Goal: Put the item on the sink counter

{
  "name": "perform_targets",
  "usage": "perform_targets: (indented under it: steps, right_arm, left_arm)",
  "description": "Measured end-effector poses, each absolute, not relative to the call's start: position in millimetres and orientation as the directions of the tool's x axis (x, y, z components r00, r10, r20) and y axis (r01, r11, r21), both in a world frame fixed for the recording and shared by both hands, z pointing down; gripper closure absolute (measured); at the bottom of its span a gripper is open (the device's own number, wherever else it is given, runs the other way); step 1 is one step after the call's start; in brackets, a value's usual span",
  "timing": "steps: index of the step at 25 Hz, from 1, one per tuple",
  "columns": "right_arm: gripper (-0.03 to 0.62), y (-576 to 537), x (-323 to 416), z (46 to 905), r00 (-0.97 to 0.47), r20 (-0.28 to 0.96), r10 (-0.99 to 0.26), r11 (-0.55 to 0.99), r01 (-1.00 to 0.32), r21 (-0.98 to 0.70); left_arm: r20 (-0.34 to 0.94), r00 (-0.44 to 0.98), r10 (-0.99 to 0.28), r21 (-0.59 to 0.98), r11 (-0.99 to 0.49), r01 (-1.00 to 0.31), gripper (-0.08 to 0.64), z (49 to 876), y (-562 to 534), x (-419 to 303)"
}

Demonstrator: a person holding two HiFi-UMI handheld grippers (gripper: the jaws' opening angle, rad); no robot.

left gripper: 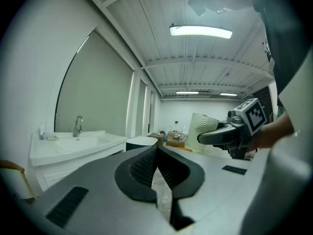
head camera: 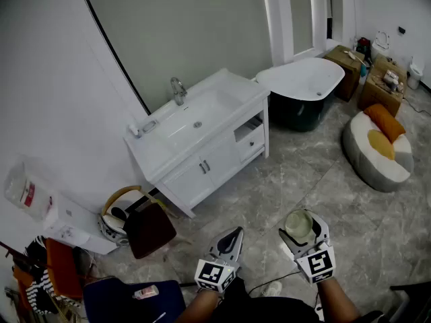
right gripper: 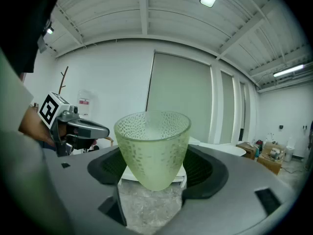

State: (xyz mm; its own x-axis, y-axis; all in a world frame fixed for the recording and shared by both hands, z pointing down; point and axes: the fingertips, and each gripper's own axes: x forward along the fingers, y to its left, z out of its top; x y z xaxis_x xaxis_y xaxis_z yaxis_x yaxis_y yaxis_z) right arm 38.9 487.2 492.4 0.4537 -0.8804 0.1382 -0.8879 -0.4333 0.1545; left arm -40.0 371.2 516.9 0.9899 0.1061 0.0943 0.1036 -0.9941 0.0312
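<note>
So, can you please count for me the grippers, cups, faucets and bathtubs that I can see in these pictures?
grippers: 2 (left gripper, right gripper)
cup: 1
faucet: 1
bathtub: 1
Total: 5

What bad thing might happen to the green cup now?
The green cup narrows toward its bottom, where the right tongs pinch it, so it might slip out and land on the hard stone floor. The sink counter is mostly basin, with little flat rim; set too near an edge, the cup might tip.
</note>
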Motion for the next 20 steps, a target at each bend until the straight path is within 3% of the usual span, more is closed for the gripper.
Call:
perform_targets:
  steps: [20]
  right_arm:
    - [0.221,437.9,56.0,475.6,0.419,0.083,-0.904,-0.410,-0.905,0.113]
  left_arm:
    - [0.100,0.992,0.073,0.032,-0.997,0.070,0.548,516.4,326.3,-31.6]
